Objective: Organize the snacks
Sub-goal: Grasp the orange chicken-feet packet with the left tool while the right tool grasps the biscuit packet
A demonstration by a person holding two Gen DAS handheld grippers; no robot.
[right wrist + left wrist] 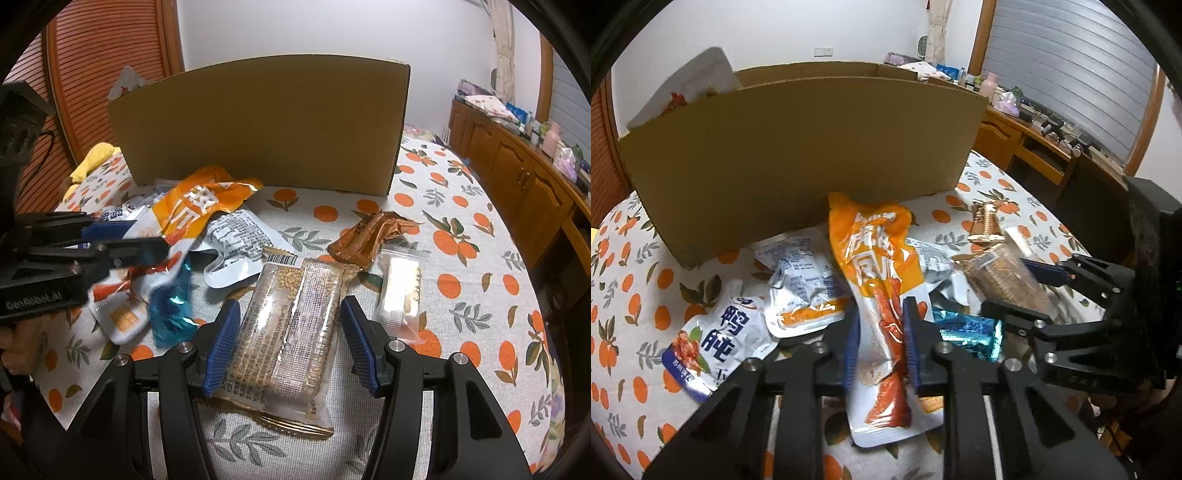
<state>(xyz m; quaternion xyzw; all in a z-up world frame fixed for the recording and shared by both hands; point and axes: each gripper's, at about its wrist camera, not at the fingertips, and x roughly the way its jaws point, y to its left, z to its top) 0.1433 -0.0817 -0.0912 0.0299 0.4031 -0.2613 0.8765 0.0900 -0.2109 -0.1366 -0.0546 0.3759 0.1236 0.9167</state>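
Note:
My left gripper (881,306) is shut on an orange and white snack pouch (871,251), its blue pads pressing the pouch's lower half from both sides. In the right wrist view the same left gripper (151,236) comes in from the left, over the pouch (199,206). My right gripper (290,302) is shut on a clear pack of grain crackers (291,332) that lies lengthwise between its pads on the cloth. Behind the snacks stands an open cardboard box (798,147), its near wall hiding what is inside. A white bag (698,81) sticks out at its left end.
Loose on the orange-print tablecloth (461,240): a white duck-snack pouch (716,332), another white pouch (801,280), a teal wrapper (170,310), a copper wrapper (369,236), a small clear zip bag (400,291). A wooden cabinet (517,166) runs along the right.

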